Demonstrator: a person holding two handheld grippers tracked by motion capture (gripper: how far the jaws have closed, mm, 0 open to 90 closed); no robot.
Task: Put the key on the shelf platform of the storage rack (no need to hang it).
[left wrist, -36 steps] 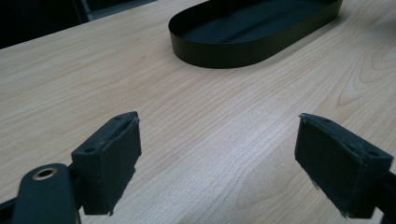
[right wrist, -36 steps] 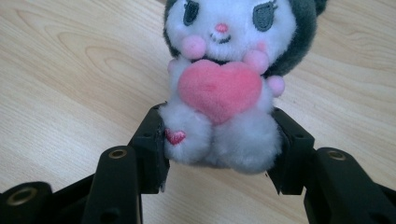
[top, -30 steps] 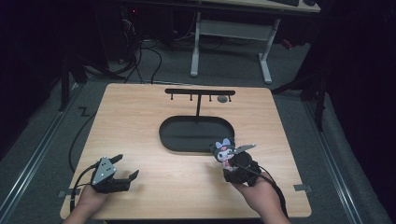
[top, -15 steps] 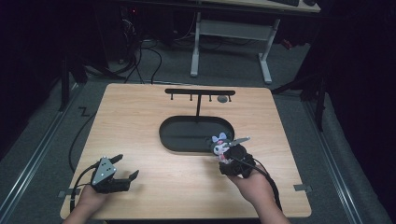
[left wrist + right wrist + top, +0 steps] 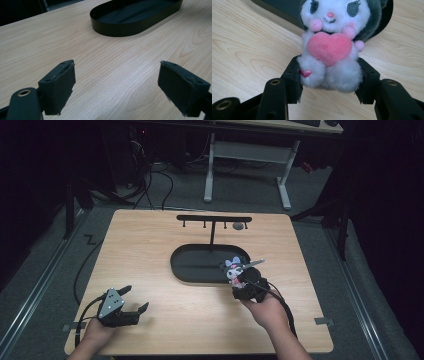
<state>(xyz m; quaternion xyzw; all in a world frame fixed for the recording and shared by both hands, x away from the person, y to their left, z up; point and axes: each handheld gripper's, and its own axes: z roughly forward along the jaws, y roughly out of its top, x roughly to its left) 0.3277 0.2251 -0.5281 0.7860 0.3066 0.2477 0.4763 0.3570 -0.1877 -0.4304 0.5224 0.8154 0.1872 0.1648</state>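
Right tongs (image 5: 329, 82) grasp a plush toy (image 5: 332, 45) by its lower body, pads pressed into both sides; toy sits upright betw. the jaws, pink heart facing the tongs' camera. Just beyond the toy lies the black oval tray (image 5: 200, 270), its near rim right behind the toy's head. Left tongs (image 5: 117, 87) are released, jaws wide apart w/ bare worktop (image 5: 112, 65) betw. them; tray sits well ahead of them. Rack w/ hooks (image 5: 214, 220) stands past the tray.
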